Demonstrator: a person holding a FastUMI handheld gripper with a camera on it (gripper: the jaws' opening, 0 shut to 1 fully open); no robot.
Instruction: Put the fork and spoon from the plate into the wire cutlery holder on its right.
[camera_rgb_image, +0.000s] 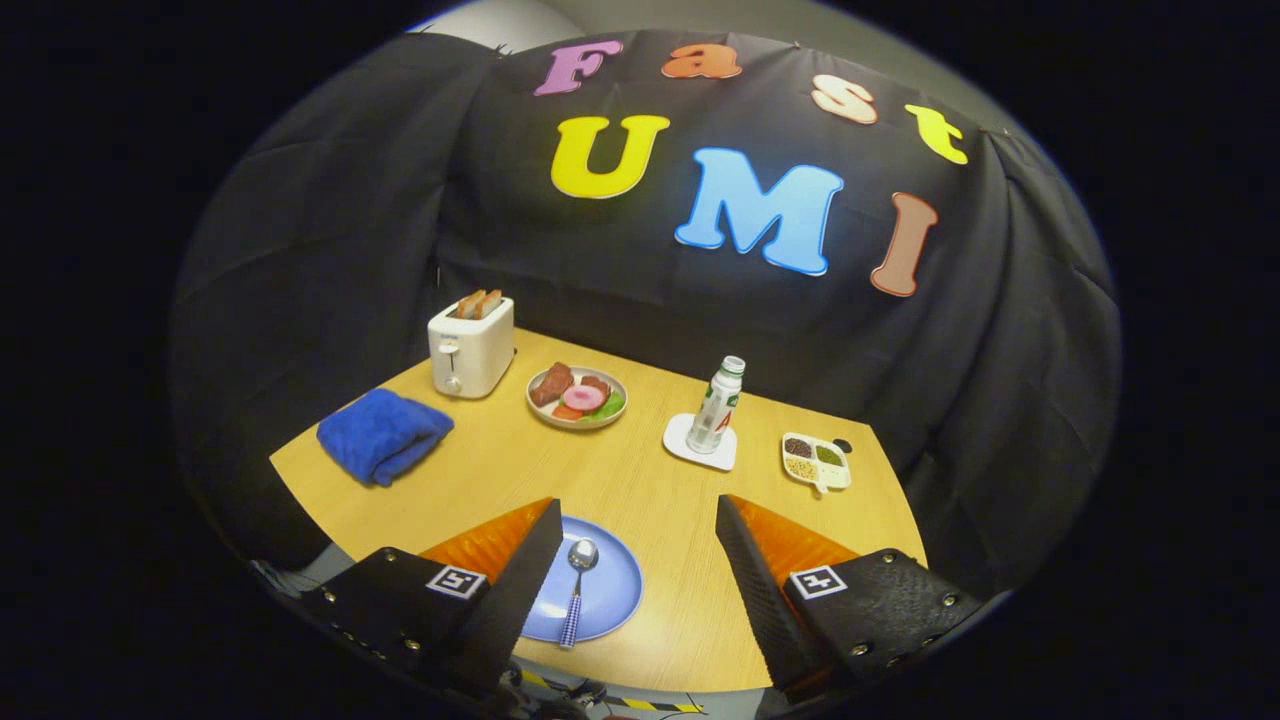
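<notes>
A round blue plate (610, 590) lies on the wooden table near its front edge, partly covered by my left finger. On the plate rests a spoon (577, 590) with a metal bowl pointing away and a blue-and-white checked handle pointing toward me. My gripper (640, 525) hovers above the table with its fingers wide apart and nothing between them. The spoon sits just inside the left finger (520, 590); the right finger (752, 580) is over bare table to the right of the plate.
Beyond the fingers stand a white toaster (470, 347) with toast, a folded blue towel (383, 435), a bowl of play food (577, 397), a bottle (718, 405) on a white coaster, and a small divided dish (817, 461) of seeds. The table's front edge lies below the fingers.
</notes>
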